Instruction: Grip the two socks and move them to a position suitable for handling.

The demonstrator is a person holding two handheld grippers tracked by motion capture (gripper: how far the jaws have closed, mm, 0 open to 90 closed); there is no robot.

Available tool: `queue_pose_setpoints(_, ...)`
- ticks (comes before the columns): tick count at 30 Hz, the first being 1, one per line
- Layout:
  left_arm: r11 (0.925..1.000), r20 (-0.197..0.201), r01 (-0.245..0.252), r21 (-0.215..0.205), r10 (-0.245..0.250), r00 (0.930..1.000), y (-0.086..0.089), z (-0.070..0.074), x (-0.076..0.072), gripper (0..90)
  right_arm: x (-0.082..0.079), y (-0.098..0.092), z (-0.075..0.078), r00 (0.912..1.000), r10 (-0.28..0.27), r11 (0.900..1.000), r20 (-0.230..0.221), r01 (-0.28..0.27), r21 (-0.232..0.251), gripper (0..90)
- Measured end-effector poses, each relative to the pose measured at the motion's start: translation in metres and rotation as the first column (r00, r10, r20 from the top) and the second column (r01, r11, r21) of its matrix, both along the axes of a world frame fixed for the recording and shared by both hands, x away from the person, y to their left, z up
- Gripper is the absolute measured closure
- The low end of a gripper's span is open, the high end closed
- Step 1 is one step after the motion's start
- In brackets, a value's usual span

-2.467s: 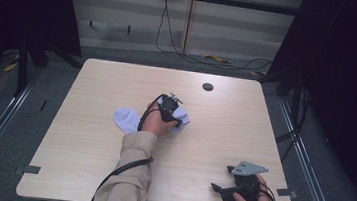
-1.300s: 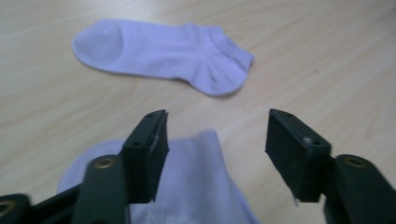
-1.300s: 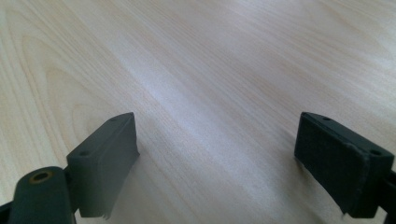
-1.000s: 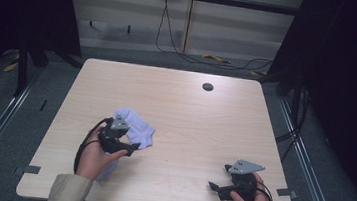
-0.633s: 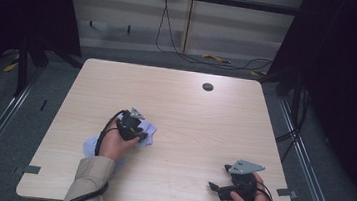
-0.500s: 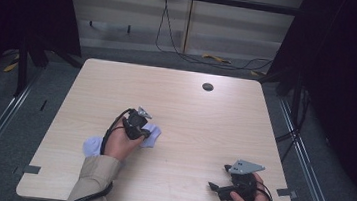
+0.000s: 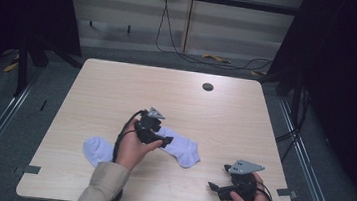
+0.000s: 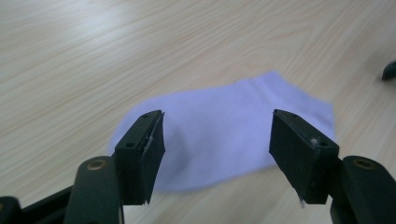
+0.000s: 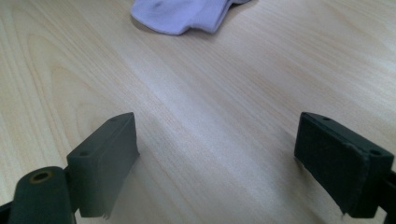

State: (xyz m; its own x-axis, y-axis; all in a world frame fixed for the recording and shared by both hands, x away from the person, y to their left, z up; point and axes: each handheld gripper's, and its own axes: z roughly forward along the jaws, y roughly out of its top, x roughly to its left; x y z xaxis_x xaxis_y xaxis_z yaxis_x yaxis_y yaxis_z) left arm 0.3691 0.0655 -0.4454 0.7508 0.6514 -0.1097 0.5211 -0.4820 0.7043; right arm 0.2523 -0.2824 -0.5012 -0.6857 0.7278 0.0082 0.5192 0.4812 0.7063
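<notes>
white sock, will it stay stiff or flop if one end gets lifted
The white sock lies limp and flat on the table, so it would likely droop. It looks thin and light. It has no round shape, so it shouldn't roll.

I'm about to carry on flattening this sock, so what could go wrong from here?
1. The left gripper has just been opening its jaws above the white sock, nothing between them; closing too high would likely miss the flat fabric.
2. The right gripper sits open and apart, so a pull could drag the sock unpinned.
</notes>
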Motion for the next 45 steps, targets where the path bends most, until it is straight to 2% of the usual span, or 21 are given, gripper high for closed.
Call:
queue_pose_setpoints(2, 0.9999, 0.009, 0.006, 0.011, -0.006, 0.9999, 0.013, 0.003, -0.003, 39.0, 0.0, 0.0, 0.0, 1.0, 0.0, 1.0, 0.0, 0.0, 0.0, 12.6)
queue_pose_setpoints(3, 0.9995, 0.005, 0.011, 0.031, -0.011, 0.9999, 0.041, 0.007, -0.011, 41.5, 0.0, 0.0, 0.0, 1.0, 0.0, 1.0, 0.0, 0.0, 0.0, 12.6)
queue_pose_setpoints(5, 0.9988, -0.003, -0.007, 0.049, 0.007, 1.0, 0.069, 0.008, -0.021, 46.2, 0.0, 0.0, 0.0, 1.0, 0.0, 1.0, 0.0, 0.0, 0.0, 12.6)
queue_pose_setpoints(6, 0.9988, -0.003, -0.007, 0.049, 0.007, 1.0, 0.069, 0.008, -0.021, 52.4, 0.0, 0.0, 0.0, 1.0, 0.0, 1.0, 0.0, 0.0, 0.0, 12.6)
queue_pose_setpoints(7, 0.9995, -0.031, -0.02, 0.023, 0.021, 0.9993, 0.092, 0.004, -0.033, 55.4, 0.0, 0.0, 0.0, 1.0, 0.001, 1.0, 0.002, -0.001, 0.0, 12.6)
queue_pose_setpoints(10, 0.9993, -0.079, -0.025, 0.03, 0.027, 0.9965, 0.116, -0.01, -0.047, 54.9, 0.0, 0.0, 0.0, 1.0, 0.001, 1.0, 0.002, -0.001, 0.0, 12.6)
queue_pose_setpoints(12, 0.996, -0.129, -0.028, 0.085, 0.039, 0.9909, 0.123, -0.025, -0.054, 59.6, 0.0, 0.0, 0.0, 1.0, 0.0, 1.0, 0.001, 0.0, 0.0, 12.6)
queue_pose_setpoints(14, 0.9955, -0.167, -0.021, 0.092, 0.036, 0.9854, 0.122, -0.039, -0.058, 63.0, 0.0, 0.0, 0.0, 1.0, -0.002, 1.0, 0.0, 0.002, 0.0, 12.6)
queue_pose_setpoints(17, 0.9979, -0.145, -0.039, 0.052, 0.046, 0.9884, 0.108, -0.045, -0.062, 66.3, 0.0, 0.0, 0.0, 1.0, -0.002, 1.0, 0.001, 0.002, 0.0, 12.6)
queue_pose_setpoints(22, 0.9991, -0.122, 0.007, -0.043, -0.012, 0.9925, 0.048, -0.049, -0.065, 61.4, 0.0, 0.001, 0.0, 1.0, -0.006, 1.0, 0.004, 0.006, 0.0, 12.8)
queue_pose_setpoints(24, 0.9969, -0.115, 0.038, -0.069, -0.046, 0.9923, 0.023, -0.05, -0.064, 54.0, -0.001, 0.001, 0.0, 0.9999, -0.011, 1.0, 0.005, 0.011, -0.002, 14.2)
queue_pose_setpoints(25, 0.9969, -0.115, 0.038, -0.069, -0.046, 0.9923, 0.023, -0.05, -0.064, 49.3, -0.001, 0.001, 0.0, 0.9999, -0.011, 1.0, 0.005, 0.011, -0.002, 14.2)
queue_pose_setpoints(26, 0.9937, -0.104, 0.038, -0.105, -0.049, 0.9933, 0.009, -0.046, -0.063, 45.6, -0.001, 0.002, 0.001, 1.0, -0.008, 1.0, 0.005, 0.008, 0.002, 17.4)
queue_pose_setpoints(29, 0.9938, -0.043, 0.005, -0.111, -0.01, 0.999, 0.016, -0.033, -0.058, 40.8, -0.003, 0.006, 0.008, 0.9999, -0.014, 1.0, 0.0, 0.014, 0.022, 25.2)
queue_pose_setpoints(31, 0.9951, -0.03, -0.018, -0.098, 0.015, 0.9994, 0.023, -0.031, -0.055, 41.5, -0.003, 0.014, 0.015, 1.0, 0.009, 0.998, -0.001, -0.009, 0.069, 31.9)
queue_pose_setpoints(32, 0.9963, -0.014, -0.067, -0.054, 0.066, 0.9977, 0.041, -0.032, -0.049, 42.9, -0.004, 0.022, 0.019, 0.9995, 0.032, 0.996, 0.004, -0.032, 0.079, 38.0)
queue_pose_setpoints(35, 0.9906, 0.025, -0.137, -0.002, 0.137, 0.9903, 0.062, -0.042, -0.042, 45.8, -0.004, 0.053, 0.027, 0.9917, 0.124, 0.989, 0.037, -0.126, 0.08, 47.2)
queue_pose_setpoints(37, 0.9902, 0.026, -0.14, 0.009, 0.139, 0.9899, 0.066, -0.046, -0.041, 45.8, -0.003, 0.065, 0.029, 0.9886, 0.147, 0.985, 0.035, -0.149, 0.088, 49.2)
queue_pose_setpoints(38, 0.9898, 0.018, -0.141, 0.022, 0.141, 0.9899, 0.068, -0.052, -0.042, 45.7, 0.001, 0.089, 0.029, 0.9806, 0.194, 0.975, 0.032, -0.196, 0.106, 53.3)
queue_pose_setpoints(40, 0.9916, 0.021, -0.121, 0.044, 0.12, 0.9925, 0.067, -0.055, -0.045, 46.3, 0.004, 0.111, 0.028, 0.9716, 0.235, 0.965, 0.029, -0.237, 0.117, 54.9)
queue_pose_setpoints(45, 0.9941, 0.061, -0.069, 0.084, 0.064, 0.9961, 0.061, -0.054, -0.05, 47.5, 0.011, 0.146, 0.023, 0.9637, 0.265, 0.955, 0.035, -0.267, 0.127, 62.1)
